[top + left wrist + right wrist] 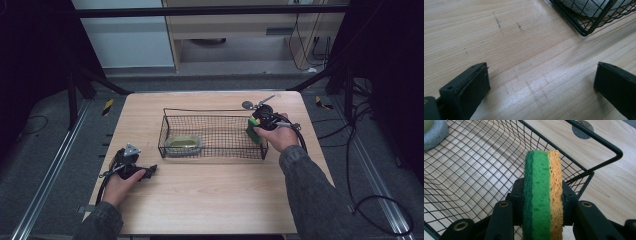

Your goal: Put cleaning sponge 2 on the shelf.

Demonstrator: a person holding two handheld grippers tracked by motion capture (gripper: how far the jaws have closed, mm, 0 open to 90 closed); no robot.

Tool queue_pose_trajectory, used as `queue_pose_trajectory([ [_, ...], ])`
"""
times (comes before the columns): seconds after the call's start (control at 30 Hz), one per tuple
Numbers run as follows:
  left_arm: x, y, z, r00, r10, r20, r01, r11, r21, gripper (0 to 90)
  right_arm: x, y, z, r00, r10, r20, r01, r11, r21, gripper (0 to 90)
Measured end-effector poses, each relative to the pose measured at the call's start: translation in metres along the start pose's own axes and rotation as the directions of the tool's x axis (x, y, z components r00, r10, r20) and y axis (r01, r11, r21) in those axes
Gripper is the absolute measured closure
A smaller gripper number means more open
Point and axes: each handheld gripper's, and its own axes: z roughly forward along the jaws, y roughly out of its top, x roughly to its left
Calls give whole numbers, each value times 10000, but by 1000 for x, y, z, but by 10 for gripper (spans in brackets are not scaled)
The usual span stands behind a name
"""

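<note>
nearest the person, at the left of the worktop (210,195), the left gripper (134,167) rests low over bare wood, well apart from the work. in the left gripper view its 2 jaws stand wide with nothing between them, and a corner of the wire basket (584,27) shows just beyond.

farther in, at the middle of the worktop, sits the black wire basket (212,111), long side toward the person. a grey-rimmed dish sponge with a yellow-green middle (183,144) lies at its near left end.

at the basket's right end, the right gripper (256,129) is clamped on a 2-layer scrub sponge (543,195), green scouring pad on one face and orange foam on the other, held on edge. the jaws press both flat faces, and the sponge hangs over the mesh floor just inside the right wall. i cannot tell if its lower edge touches the mesh.

beyond the basket's far right corner lies a small round grey disc (247,105) on the wood.

judging from this, the step in hand is placing the sponge in the basket. the next move likely calls for lowering it onto the mesh, parting the jaws, then lifting straight up clear of the rim so the wire is not snagged.
</note>
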Motion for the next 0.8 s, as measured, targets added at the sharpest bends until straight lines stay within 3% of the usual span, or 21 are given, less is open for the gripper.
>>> queue_pose_trajectory([
  [0.23,0,0,0,10000,0,-1,0,10000,0,0,3,-1,7,10000,-68,46,67,9996,269,642],
  [0.63,0,0,0,10000,-1,0,1,10000,-2,0,2,3,14,9999,93,55,-94,9997,212,639],
  [0.8,0,0,0,10000,-2,-1,2,10000,-1,0,2,3,14,9999,90,81,-93,9995,287,591],
])
